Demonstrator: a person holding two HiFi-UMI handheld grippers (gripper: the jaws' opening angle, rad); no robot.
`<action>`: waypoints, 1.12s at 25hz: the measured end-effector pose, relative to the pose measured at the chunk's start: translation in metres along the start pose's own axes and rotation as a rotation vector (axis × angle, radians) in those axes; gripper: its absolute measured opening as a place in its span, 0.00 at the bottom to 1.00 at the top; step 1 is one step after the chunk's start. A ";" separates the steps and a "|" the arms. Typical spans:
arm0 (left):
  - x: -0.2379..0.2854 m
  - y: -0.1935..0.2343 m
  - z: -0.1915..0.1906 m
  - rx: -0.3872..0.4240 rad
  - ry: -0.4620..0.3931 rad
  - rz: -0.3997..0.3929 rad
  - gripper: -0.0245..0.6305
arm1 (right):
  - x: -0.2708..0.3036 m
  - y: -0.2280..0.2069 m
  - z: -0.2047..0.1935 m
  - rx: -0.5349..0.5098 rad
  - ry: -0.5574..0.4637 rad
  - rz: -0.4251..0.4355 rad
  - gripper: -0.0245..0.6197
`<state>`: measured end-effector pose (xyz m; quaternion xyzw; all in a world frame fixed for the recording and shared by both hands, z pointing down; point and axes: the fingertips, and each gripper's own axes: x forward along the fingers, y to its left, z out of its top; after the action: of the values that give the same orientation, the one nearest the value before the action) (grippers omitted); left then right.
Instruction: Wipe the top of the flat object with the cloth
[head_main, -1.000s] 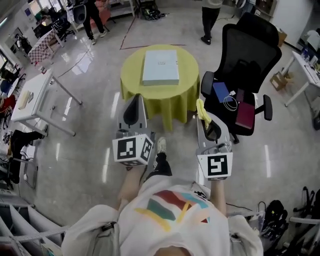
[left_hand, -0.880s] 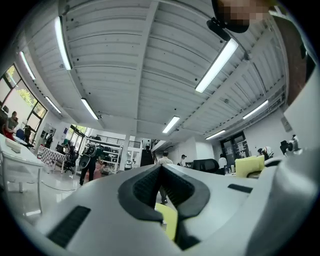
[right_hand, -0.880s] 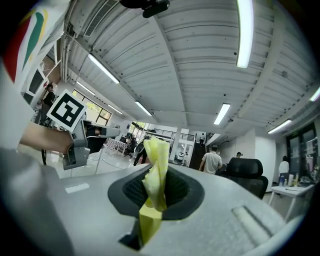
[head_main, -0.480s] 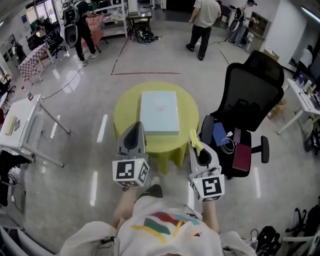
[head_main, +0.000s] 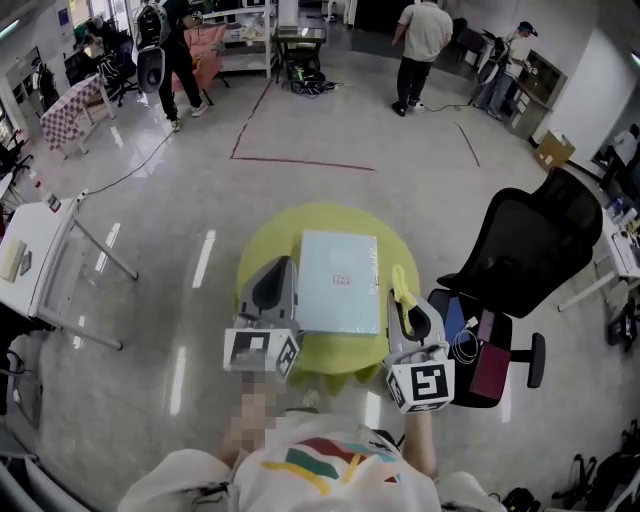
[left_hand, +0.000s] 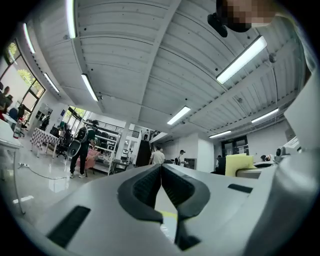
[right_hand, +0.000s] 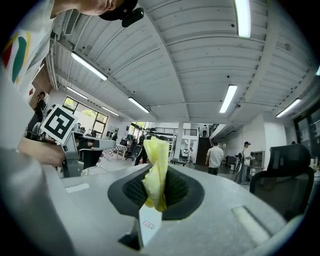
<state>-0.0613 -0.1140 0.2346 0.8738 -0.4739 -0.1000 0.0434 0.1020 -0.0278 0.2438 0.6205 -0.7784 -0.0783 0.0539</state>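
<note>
Room: an open workshop with a glossy pale floor (head_main: 150, 340). The people (head_main: 420, 40) along the top of the head view are well apart from you.
Chair: a black office chair (head_main: 530, 250) stands at the right of the frame, just beside the table. Keep your right arm clear of it.
Table: the small round table (head_main: 262, 255) sits mid-frame under a yellow-green cover. That cover looks soft and may ruck under a hard push.
Flat object: the pale flat box (head_main: 340, 282) lies on the table, between your 2 grippers in the frame. It looks stiff, light and smooth-topped, so it will probably skate. Steady 1 edge rather than lift it.
Cloth: the yellow cloth (right_hand: 156, 170) is soft and limp, and it is gripped by 1 fold with most of it standing free.
Right gripper (right_hand: 157, 187): its jaws are clamped on the cloth.
Left gripper (left_hand: 161, 175): its jaws are together with nothing between them.
</note>
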 end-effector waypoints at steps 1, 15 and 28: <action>0.006 0.005 0.000 -0.001 0.003 0.004 0.06 | 0.009 -0.002 -0.001 0.003 0.004 -0.001 0.08; 0.059 -0.008 -0.012 0.020 0.046 0.132 0.06 | 0.053 -0.059 0.000 0.030 -0.039 0.049 0.08; 0.071 0.006 -0.056 -0.068 0.232 0.128 0.32 | 0.064 -0.065 -0.002 0.045 -0.044 0.126 0.08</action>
<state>-0.0165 -0.1782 0.2810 0.8455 -0.5168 -0.0113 0.1337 0.1506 -0.1041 0.2325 0.5693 -0.8186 -0.0708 0.0279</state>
